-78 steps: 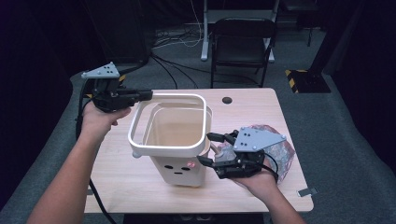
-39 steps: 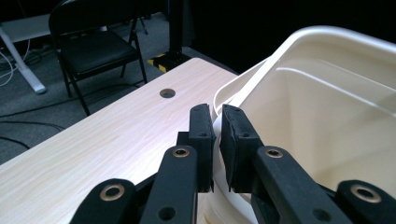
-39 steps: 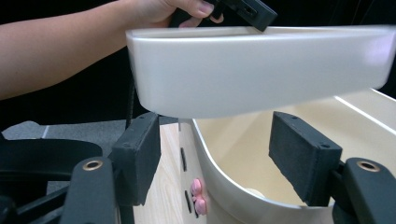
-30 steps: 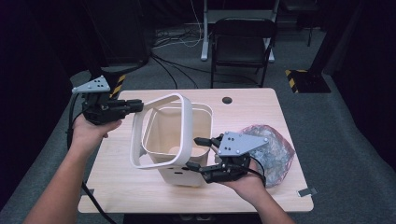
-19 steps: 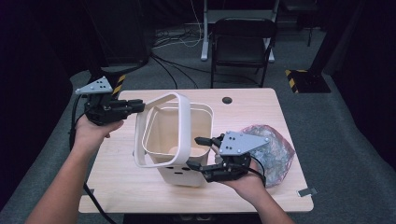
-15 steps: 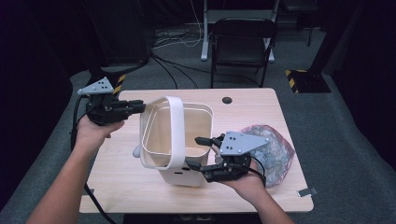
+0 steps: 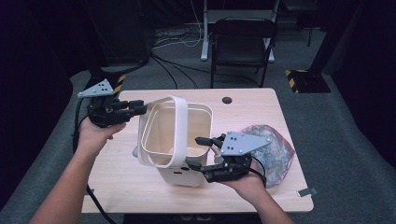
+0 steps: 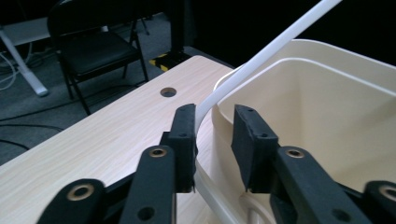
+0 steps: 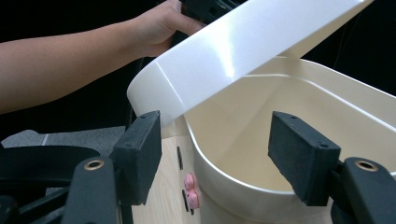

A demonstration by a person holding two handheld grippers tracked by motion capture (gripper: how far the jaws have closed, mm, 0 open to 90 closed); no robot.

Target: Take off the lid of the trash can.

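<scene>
- Cream plastic bin [image 7: 182,140] stands mid-table on the light wood table [image 7: 261,107], a little toward the near edge. Small face print with pink cheeks on its near wall.
- Its white plastic rim ring [image 7: 177,126] is tipped up on edge across the bin mouth, far end high, near-left end low outside the bin wall. Looks to me like it is being lifted off to free the mouth, likely for a liner.
- Left gripper [image 7: 140,106] sits at the bin's far-left corner. Its jaws have just been opening; the ring's thin edge runs up between them in the left gripper view [image 8: 261,60], touching the left pad, gap to the right pad. Loose, not clamped. My read: it has let the ring go.
- Right gripper [image 7: 198,153] is at the bin's near-right wall, jaws wide and straddling the bin's rim, pads clear of it on both sides. Probably there to steady the bin if it shifts.
- Crumpled clear plastic bag [image 7: 273,147] lies on the table right of the bin, just behind the right hand. Likely the liner.
- Black folding chair [image 7: 243,44] stands beyond the far edge; cables on the floor left of it. A round cable hole [image 7: 227,100] sits in the far part of the tabletop.
- In the way: the tilted ring spans the opening, so nothing goes into the bin cleanly until the ring is moved.
</scene>
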